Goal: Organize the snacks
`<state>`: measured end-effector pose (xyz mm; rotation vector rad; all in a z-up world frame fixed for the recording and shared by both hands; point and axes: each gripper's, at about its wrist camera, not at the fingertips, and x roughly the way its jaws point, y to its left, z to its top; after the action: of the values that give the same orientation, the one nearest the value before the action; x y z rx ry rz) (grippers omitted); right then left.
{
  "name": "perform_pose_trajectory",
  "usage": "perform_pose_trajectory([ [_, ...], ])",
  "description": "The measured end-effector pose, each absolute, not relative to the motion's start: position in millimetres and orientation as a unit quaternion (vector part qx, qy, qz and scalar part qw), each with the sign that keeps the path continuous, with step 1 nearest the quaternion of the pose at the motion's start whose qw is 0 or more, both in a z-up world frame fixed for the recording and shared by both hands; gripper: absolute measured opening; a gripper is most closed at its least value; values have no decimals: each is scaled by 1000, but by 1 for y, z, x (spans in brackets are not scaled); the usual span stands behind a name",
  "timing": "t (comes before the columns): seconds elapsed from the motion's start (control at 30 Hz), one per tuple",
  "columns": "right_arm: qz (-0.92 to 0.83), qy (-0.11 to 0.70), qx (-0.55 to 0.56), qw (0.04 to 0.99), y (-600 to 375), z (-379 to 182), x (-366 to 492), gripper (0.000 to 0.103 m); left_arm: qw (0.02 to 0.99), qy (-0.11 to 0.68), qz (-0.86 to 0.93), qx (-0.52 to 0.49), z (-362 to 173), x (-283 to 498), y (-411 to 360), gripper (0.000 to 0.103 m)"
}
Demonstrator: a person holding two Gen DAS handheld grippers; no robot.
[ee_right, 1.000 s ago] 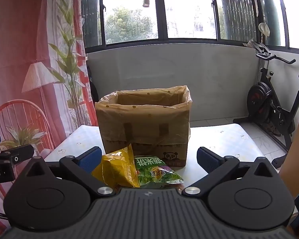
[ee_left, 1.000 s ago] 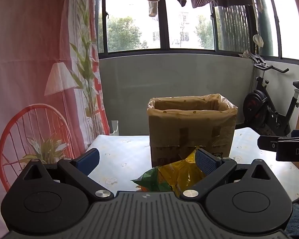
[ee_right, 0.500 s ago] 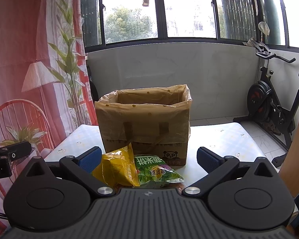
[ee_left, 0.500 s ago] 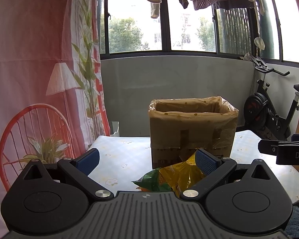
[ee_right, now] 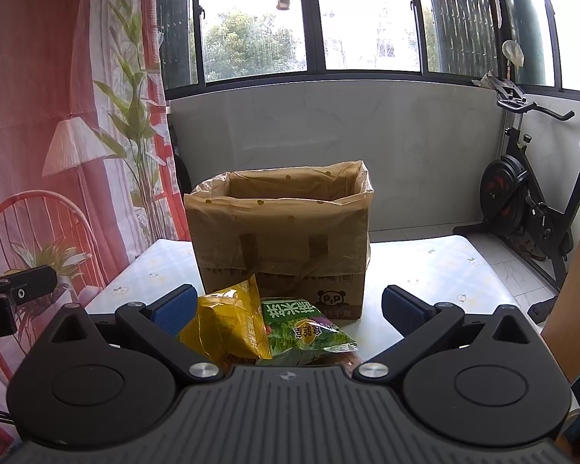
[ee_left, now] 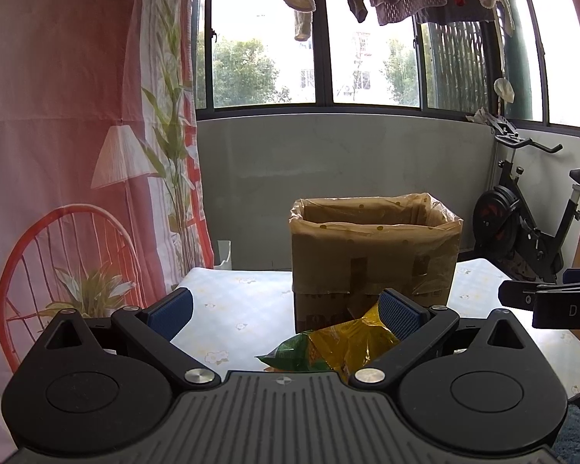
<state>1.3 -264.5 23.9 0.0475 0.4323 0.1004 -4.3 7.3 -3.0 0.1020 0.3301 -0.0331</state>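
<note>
Both the left gripper (ee_left: 286,307) and right gripper (ee_right: 289,305) stand spread wide, blue ribbed pads holding nothing. Crinkled yellow snack packet (ee_right: 228,324) and glossy green snack packet (ee_right: 303,326) lie touching before a plastic-lined cardboard box (ee_right: 282,239) on the floral-patterned table (ee_right: 425,270).

Box interior (ee_right: 290,183) hidden, snack bags' (ee_right: 251,324) lower parts behind tongs body

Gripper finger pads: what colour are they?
Blue, textured pads on black arms; the right wrist view shows them best.
</note>
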Motion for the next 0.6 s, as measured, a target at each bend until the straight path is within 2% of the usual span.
perform_pose_trajectory([
  [0.6,50,218,25,974,-265,22,2,103,985,164,-17,51,-4,-5,7,103],
])
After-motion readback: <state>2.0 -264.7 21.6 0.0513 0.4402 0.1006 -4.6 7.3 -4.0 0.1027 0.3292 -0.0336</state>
